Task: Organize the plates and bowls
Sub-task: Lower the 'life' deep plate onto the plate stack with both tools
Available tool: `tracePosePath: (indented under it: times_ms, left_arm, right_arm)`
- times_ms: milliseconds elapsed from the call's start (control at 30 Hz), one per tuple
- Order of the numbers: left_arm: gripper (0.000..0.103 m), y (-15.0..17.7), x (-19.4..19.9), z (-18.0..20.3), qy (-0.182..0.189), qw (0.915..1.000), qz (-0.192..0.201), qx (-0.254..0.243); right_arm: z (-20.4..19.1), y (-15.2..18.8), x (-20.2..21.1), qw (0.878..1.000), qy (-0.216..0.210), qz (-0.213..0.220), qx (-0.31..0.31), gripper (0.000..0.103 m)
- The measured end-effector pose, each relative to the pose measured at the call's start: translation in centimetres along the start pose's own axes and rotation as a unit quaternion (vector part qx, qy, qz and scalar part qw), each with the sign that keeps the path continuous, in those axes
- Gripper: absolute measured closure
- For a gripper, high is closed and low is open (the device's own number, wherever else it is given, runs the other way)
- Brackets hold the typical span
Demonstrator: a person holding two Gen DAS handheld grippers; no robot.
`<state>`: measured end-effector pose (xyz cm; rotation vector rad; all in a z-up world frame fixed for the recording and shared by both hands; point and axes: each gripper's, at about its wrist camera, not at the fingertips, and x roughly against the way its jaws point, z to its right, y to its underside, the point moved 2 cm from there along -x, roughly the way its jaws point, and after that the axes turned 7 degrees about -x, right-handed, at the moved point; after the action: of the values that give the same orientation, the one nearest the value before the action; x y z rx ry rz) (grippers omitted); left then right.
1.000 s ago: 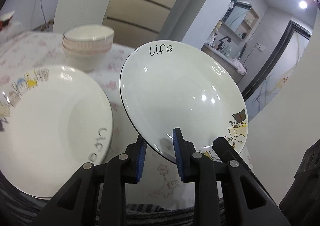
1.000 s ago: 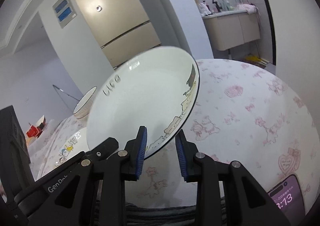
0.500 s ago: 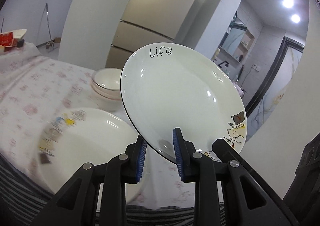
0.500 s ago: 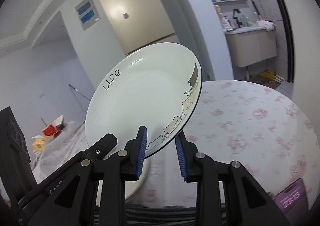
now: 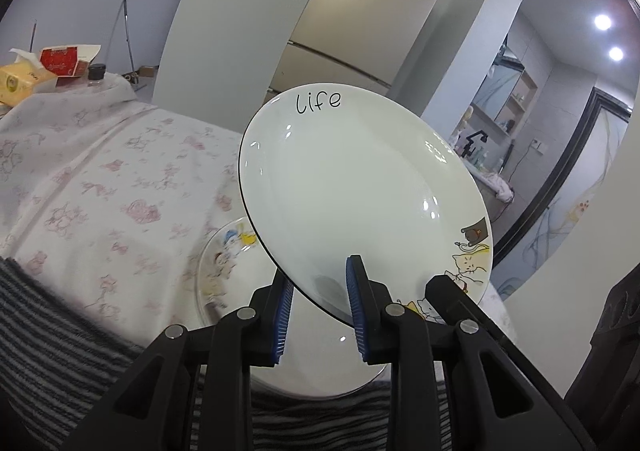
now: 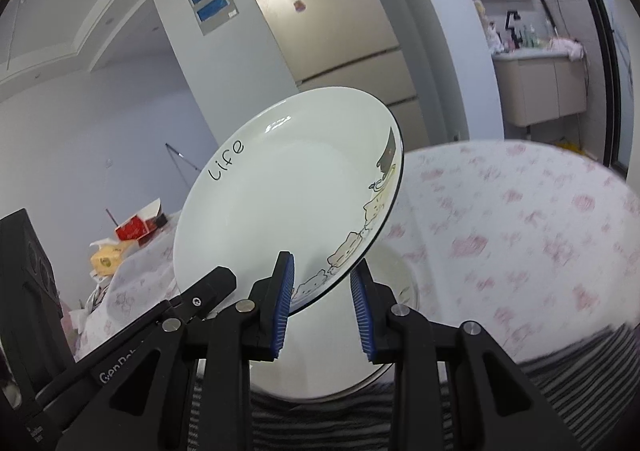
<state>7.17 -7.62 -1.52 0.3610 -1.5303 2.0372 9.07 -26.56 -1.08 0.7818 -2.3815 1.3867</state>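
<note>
Since a second ago, the "life" plate [image 5: 352, 187] has been carried higher, and the stacked bowls have left view; round, glossy white porcelain with a thin dark rim and cartoon cats is seen, held tilted above a second plate [image 5: 224, 267] on the pink-flowered tablecloth [image 5: 100, 179]; its near rim is pinched by the left gripper [image 5: 318, 315] and right gripper [image 6: 322, 309], ribbed blue pads narrowly parted; a beige fridge [image 5: 360, 11] stands behind.
</note>
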Motion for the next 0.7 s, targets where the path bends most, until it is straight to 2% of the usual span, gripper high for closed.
tracePosePath:
  times_ms: [333, 700]
  left_arm:
    - [0.074, 2.1, -1.2, -1.6, 0.002, 0.9993, -0.033, 0.015]
    - [0.074, 3.6, -2.6, -2.4, -0.017, 0.9983, -0.05, 0.025]
  right_arm:
    - [0.4, 2.3, -0.8, 0.999, 0.021, -0.024, -0.011, 0.075]
    - [0.8, 3.5, -2.6, 0.997, 0.042, -0.064, -0.009, 0.075]
